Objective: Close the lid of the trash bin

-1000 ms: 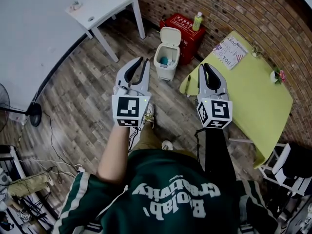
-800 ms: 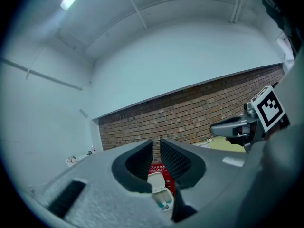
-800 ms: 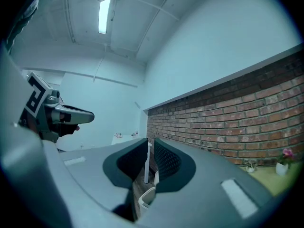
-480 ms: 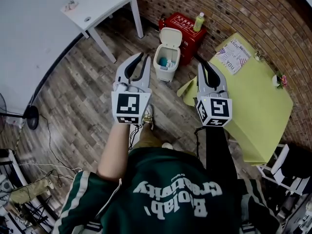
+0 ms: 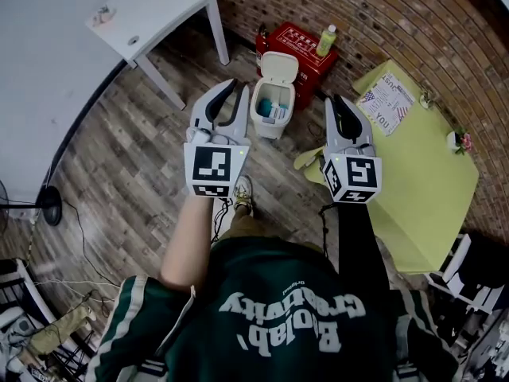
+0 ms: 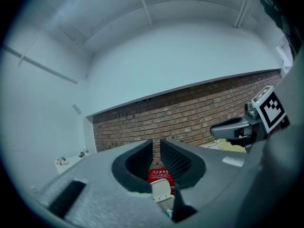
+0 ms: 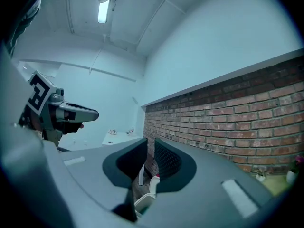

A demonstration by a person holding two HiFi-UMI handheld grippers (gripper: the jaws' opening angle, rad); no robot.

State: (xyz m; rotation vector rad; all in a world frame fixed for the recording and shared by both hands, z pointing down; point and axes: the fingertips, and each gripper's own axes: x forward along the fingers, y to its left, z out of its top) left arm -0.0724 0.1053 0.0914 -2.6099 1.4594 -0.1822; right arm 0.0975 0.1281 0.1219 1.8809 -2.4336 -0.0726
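Head view, left hand-held gripper (image 5: 237, 87) and right hand-held gripper (image 5: 336, 100) ajar, empty, closer to open trash bin (image 5: 266, 126)

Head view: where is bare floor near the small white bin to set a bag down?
The wooden plank floor is bare between the white table and the small white plastic trash bin. It is crowded behind the bin, where the red box stands by the brick wall, and tight toward the yellow-green table.

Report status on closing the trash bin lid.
Left hand-held gripper and right hand-held gripper open, empty, short of the trash bin, its lid up. Nothing in the way; green table close on right.
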